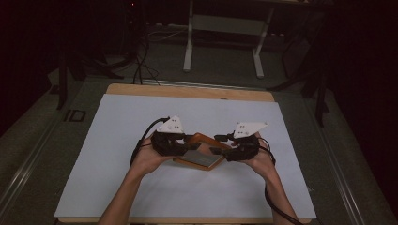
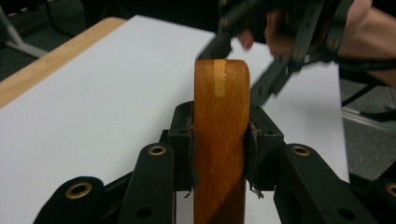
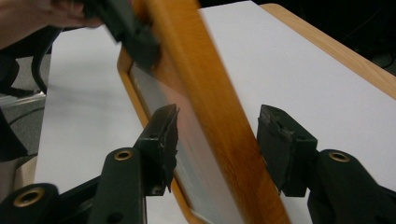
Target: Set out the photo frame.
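Frame (image 1: 199,152): a wooden picture frame, tilting up off the white surface (image 1: 141,187) near its centre.
Left gripper (image 2: 220,149): its jaws are clamping the frame's wooden edge.
Right gripper (image 3: 219,140): at 3 o'clock of the frame, its jaws are standing apart around the rim, not pressing.

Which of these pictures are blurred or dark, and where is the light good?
High view: dim, room around the table nearly black, white sheet evenly lit. Left gripper view: the wooden frame sharp and bright between the pads, the other hand behind it blurred. Right gripper view: the frame smeared by motion, the pads sharper.
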Demonstrator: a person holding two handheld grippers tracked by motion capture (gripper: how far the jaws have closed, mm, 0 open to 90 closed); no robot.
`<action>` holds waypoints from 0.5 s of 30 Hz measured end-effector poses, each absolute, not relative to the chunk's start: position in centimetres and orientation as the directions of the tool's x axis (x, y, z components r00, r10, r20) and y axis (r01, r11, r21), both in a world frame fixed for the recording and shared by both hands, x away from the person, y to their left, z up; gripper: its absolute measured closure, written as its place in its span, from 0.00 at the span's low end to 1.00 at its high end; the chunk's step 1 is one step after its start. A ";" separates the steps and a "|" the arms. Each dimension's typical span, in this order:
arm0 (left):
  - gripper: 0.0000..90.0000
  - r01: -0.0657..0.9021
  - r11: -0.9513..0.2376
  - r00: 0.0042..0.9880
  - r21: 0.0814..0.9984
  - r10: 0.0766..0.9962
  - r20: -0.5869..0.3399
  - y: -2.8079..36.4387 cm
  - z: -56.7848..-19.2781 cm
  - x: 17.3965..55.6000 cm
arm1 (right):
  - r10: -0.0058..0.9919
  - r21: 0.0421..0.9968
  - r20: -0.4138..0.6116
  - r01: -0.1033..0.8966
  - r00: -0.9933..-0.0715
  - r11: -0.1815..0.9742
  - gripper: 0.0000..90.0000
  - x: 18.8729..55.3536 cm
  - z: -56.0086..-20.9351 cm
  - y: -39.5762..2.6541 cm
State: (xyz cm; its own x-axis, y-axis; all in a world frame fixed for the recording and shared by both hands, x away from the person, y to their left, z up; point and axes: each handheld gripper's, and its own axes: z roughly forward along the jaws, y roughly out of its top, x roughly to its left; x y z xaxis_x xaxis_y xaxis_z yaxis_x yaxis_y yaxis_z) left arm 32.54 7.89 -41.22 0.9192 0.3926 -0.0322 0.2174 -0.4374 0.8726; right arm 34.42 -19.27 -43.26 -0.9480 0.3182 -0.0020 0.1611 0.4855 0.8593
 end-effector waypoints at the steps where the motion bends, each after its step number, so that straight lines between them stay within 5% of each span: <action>1: 0.76 0.216 -0.434 0.920 0.874 0.390 -0.034 7.7 -41.0 32.6 | 0.314 0.858 -0.006 0.157 -0.949 0.490 0.54 34.4 -43.3 -19.2; 15: 0.76 0.177 -0.442 0.953 0.879 0.299 -0.041 6.2 -40.5 32.7 | 0.270 0.868 -0.051 0.091 -0.961 0.487 0.58 33.8 -42.9 -19.1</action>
